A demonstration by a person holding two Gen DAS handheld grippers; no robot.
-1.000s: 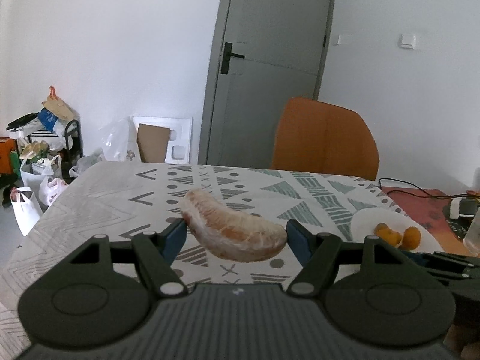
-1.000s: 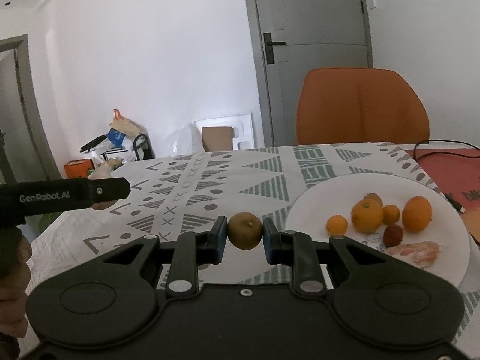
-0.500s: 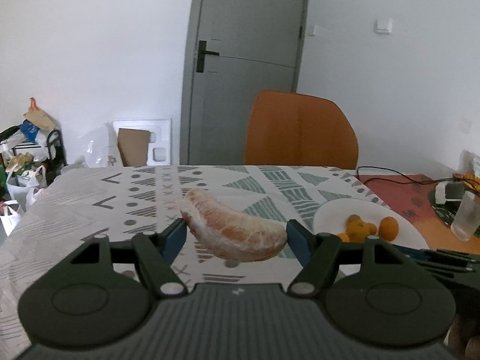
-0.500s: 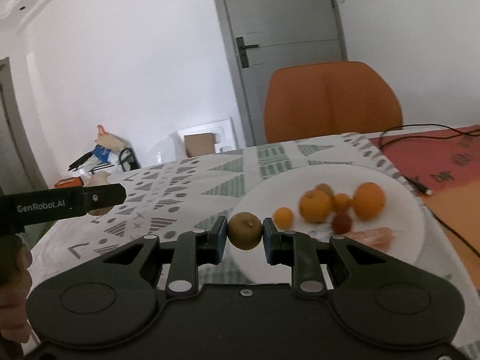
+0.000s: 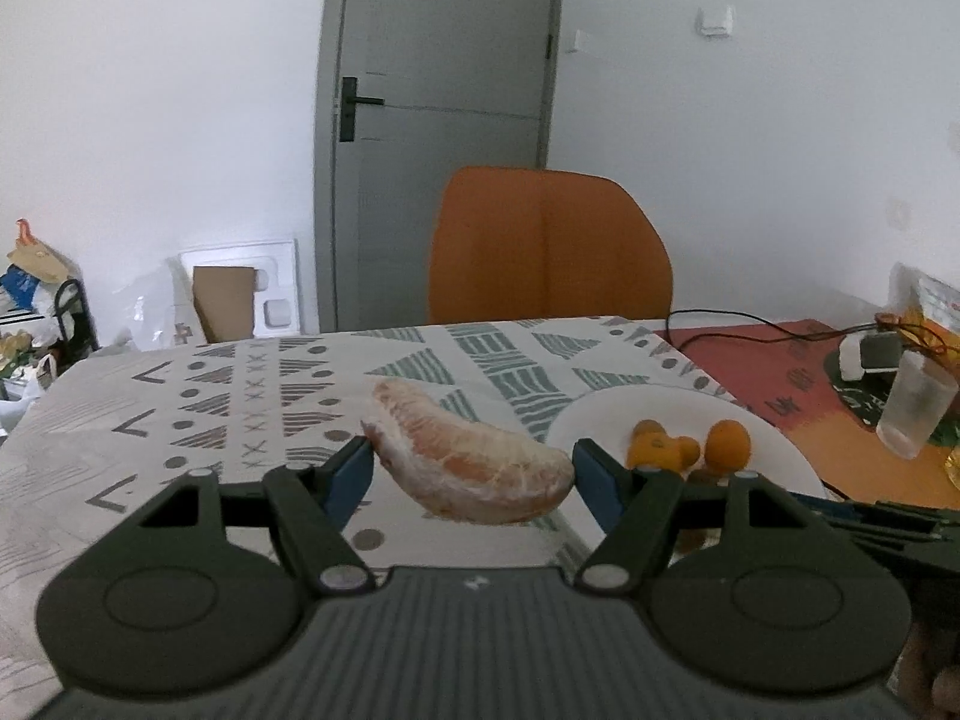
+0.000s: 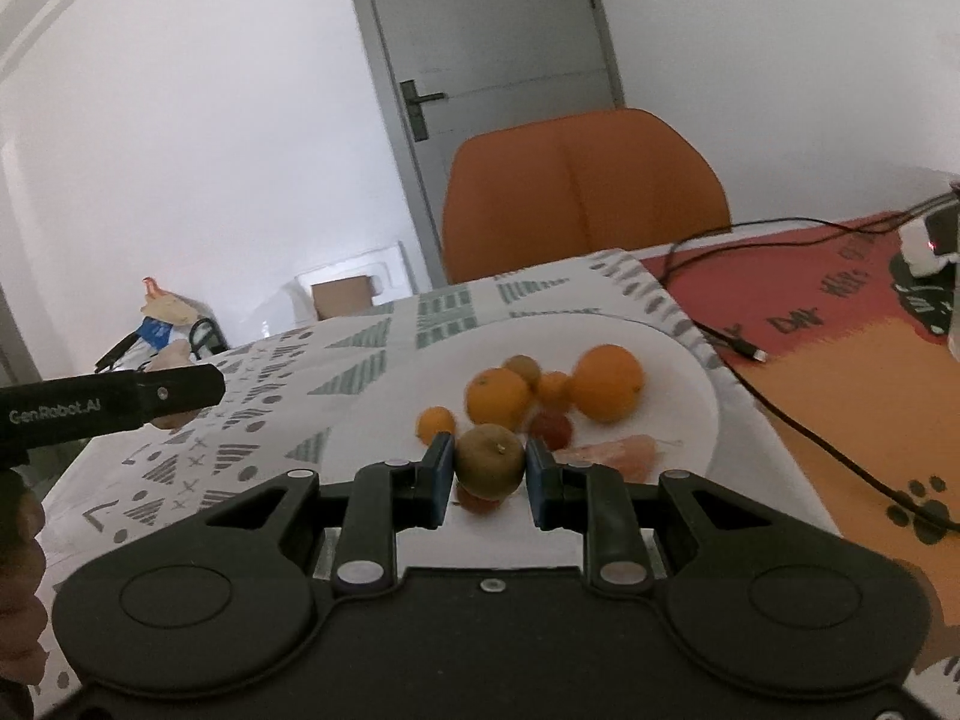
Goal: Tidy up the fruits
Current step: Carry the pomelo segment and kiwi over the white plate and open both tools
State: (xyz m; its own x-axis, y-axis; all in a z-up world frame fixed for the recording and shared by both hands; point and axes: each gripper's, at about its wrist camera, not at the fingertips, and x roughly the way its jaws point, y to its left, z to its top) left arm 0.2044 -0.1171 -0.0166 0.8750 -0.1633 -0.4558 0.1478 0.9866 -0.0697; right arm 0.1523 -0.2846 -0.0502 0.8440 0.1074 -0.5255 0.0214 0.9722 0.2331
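My left gripper (image 5: 471,468) is shut on a large peeled pomelo segment (image 5: 468,462), held above the patterned tablecloth just left of the white plate (image 5: 600,414). My right gripper (image 6: 489,468) is shut on a small brownish-green round fruit (image 6: 489,461), held over the near part of the white plate (image 6: 678,360). The plate holds several oranges (image 6: 607,383), a small red fruit (image 6: 551,427) and a peeled segment (image 6: 618,450). The left gripper's body (image 6: 108,402) shows at the left of the right wrist view.
An orange chair (image 5: 546,246) stands behind the table. A red mat (image 6: 840,312) with a black cable (image 6: 780,414) lies right of the plate. A plastic cup (image 5: 915,405) and a charger (image 5: 870,354) sit at the far right.
Both grippers have moved right toward the plate with their fruit. The right gripper now hangs over the plate's near part and has tilted down.
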